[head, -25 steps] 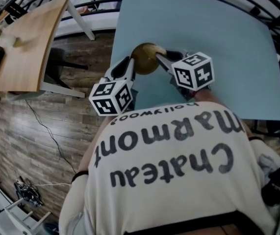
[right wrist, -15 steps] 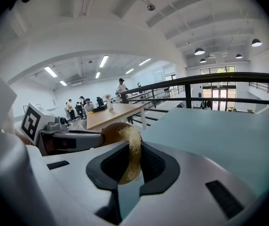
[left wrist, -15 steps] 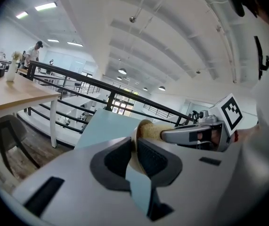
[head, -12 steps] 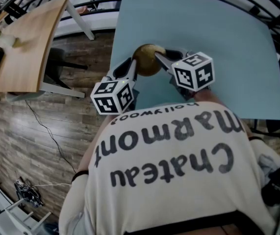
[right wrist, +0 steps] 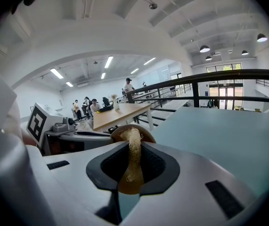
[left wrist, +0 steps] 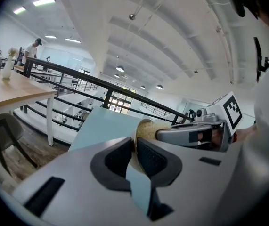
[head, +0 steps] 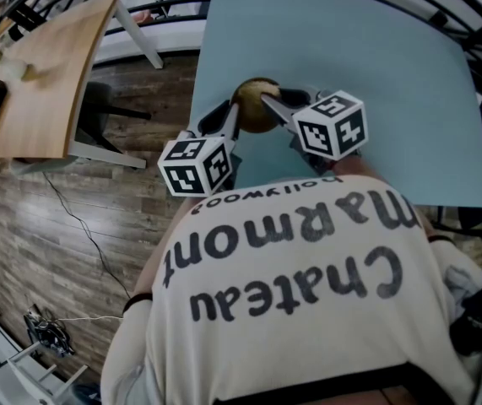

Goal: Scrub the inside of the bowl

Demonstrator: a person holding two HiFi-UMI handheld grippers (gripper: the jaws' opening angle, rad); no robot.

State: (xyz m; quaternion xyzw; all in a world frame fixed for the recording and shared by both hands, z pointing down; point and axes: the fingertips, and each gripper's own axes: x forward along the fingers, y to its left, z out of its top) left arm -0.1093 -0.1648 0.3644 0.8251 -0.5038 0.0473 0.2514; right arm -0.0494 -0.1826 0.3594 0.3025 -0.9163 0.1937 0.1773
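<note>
The left hand-held gripper pinches the rim of the small brown wooden bowl. Its opening faces the nearer right hand-held gripper, whose jaws clamp a pale fibrous scrub pad pressed inside.

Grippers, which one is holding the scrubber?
The right gripper: its jaws pinch the pale fibrous scrubber, whereas the left gripper clamps the rim of the bowl.

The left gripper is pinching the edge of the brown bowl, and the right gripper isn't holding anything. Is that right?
Not quite. The right gripper isn't empty: the right gripper view shows its jaws shut on a pale, stringy scrubber. The left gripper does pinch the edge of the brown bowl.
</note>
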